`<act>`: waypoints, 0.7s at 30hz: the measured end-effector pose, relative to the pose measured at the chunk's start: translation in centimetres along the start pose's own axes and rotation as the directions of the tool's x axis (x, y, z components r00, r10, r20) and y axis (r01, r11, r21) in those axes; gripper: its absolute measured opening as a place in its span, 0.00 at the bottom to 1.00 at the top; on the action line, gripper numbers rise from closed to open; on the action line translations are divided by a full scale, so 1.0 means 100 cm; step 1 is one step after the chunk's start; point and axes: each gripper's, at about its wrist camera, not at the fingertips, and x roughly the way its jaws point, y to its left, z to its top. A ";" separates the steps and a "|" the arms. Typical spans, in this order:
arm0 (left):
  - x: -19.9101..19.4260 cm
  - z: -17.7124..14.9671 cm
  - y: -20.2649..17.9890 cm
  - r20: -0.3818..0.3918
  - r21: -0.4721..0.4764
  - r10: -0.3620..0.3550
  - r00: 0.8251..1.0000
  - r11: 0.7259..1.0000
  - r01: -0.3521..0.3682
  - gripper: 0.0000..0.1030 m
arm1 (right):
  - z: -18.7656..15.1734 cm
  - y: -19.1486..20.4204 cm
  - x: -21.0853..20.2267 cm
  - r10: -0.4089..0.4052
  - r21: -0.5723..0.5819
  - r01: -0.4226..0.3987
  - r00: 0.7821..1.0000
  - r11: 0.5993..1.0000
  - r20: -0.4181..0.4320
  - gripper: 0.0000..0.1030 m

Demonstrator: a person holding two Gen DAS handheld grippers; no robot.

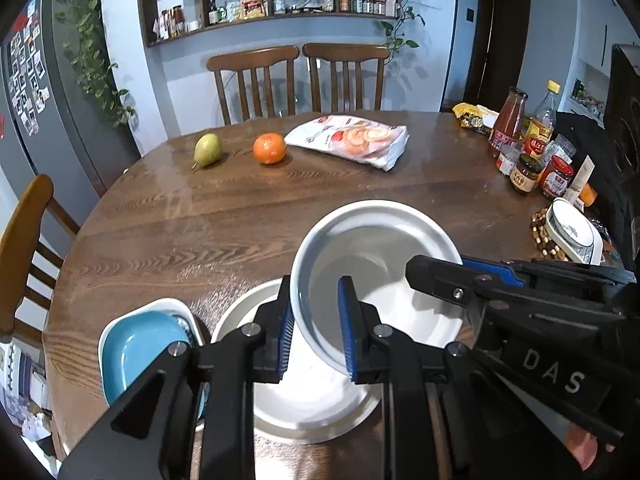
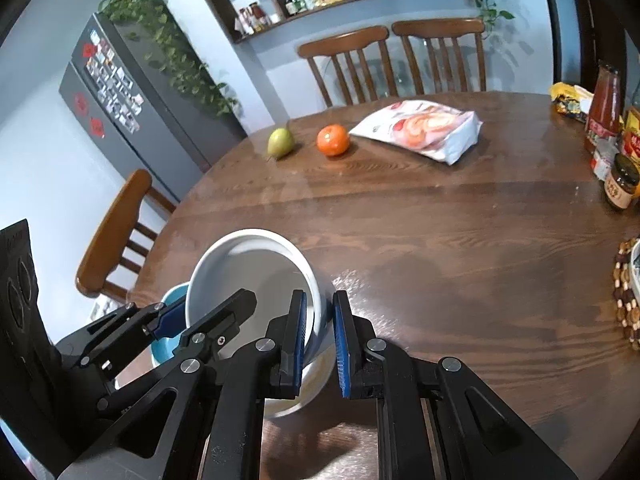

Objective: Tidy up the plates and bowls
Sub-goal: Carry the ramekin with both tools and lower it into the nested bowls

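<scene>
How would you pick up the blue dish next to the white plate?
Grip the blue dish by its raised rim, coming from above on its near edge, one finger inside, one outside. It sits nested in a white dish, so its sides are hardly reachable.

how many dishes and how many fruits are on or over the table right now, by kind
white dishes: 2, a bowl held by both grippers and a plate under it
blue dishes: 1
pears: 1
oranges: 1
total: 5
</scene>
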 end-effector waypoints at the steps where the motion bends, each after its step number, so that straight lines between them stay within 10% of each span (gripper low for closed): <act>1: 0.001 -0.002 0.003 -0.007 -0.003 0.000 1.000 1.000 0.000 0.18 | -0.001 0.002 0.003 0.001 -0.002 -0.001 1.000 1.000 -0.008 0.15; 21: 0.028 -0.031 0.041 -0.158 -0.060 -0.020 0.987 0.998 0.010 0.16 | -0.025 0.026 0.053 0.011 0.011 -0.009 0.988 1.000 -0.152 0.15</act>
